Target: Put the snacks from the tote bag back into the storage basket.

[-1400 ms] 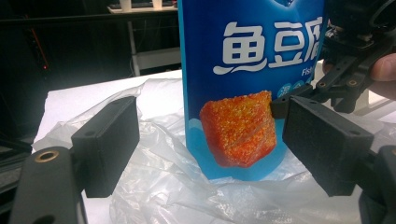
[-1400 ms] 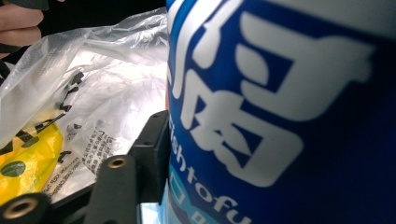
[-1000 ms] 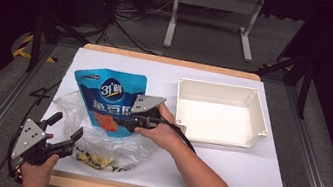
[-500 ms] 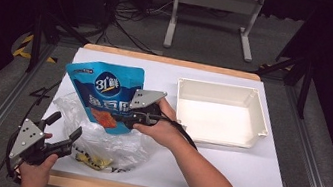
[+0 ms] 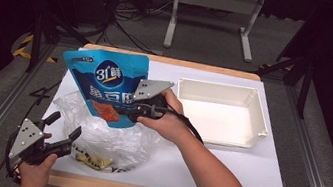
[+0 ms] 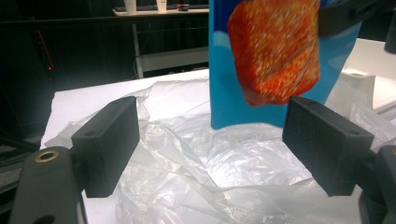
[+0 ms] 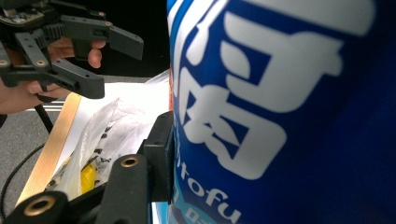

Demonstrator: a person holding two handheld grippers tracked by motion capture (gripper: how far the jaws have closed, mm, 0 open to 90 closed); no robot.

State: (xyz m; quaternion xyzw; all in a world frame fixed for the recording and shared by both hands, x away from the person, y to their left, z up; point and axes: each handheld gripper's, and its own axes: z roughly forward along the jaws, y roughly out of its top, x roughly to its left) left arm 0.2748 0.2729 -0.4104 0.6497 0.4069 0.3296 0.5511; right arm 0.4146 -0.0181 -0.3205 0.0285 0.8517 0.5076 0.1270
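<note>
White-covered desk [image 5: 253, 173], dark room behind. Right gripper [image 5: 127, 109] clamps the blue pouch [image 5: 107, 84], now higher than a second ago, clear above the plastic bag [image 5: 107, 137]: extraction looks done. Left gripper [image 5: 61, 133] open, empty, near left. Bag's contents hard to identify; white tray [image 5: 264, 121] far right.

The right claw [image 5: 127, 109] has lifted the blue pouch [image 5: 105, 81] higher.

On the blue snack pouch [image 5: 107, 84], "31" with white Chinese characters is printed, and "tofu" can be read lower down [image 7: 280, 116].
</note>
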